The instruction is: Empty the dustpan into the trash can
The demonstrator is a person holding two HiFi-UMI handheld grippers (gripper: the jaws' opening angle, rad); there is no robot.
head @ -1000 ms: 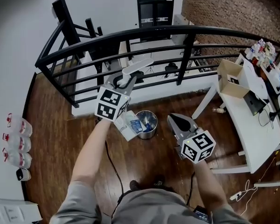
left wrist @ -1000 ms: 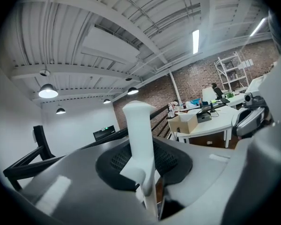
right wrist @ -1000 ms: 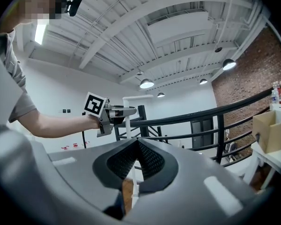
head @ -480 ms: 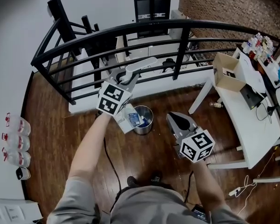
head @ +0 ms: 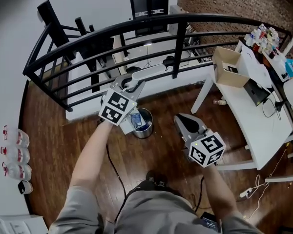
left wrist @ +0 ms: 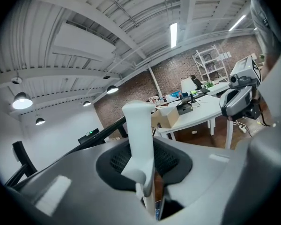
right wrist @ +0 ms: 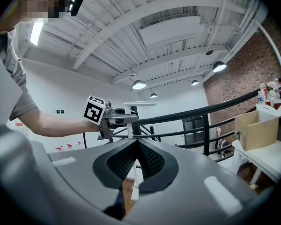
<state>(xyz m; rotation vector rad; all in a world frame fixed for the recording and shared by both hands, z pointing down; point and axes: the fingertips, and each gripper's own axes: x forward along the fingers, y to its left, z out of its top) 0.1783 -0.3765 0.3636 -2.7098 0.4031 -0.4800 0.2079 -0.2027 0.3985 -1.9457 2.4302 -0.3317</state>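
The left gripper (head: 128,85) has its jaws pinching the white handle (head: 149,72) of the dustpan (head: 129,123). The handle's long axis runs from the jaws toward the railing (head: 136,29), and the pan hangs below, tilted at the left rim of the trash can (head: 147,129). A second ago the pan sat further left of the can, and now it overlaps the mouth. The right gripper (head: 185,123), jaws pressed together on nothing, hovers right of the can, so the left hand is nearer.
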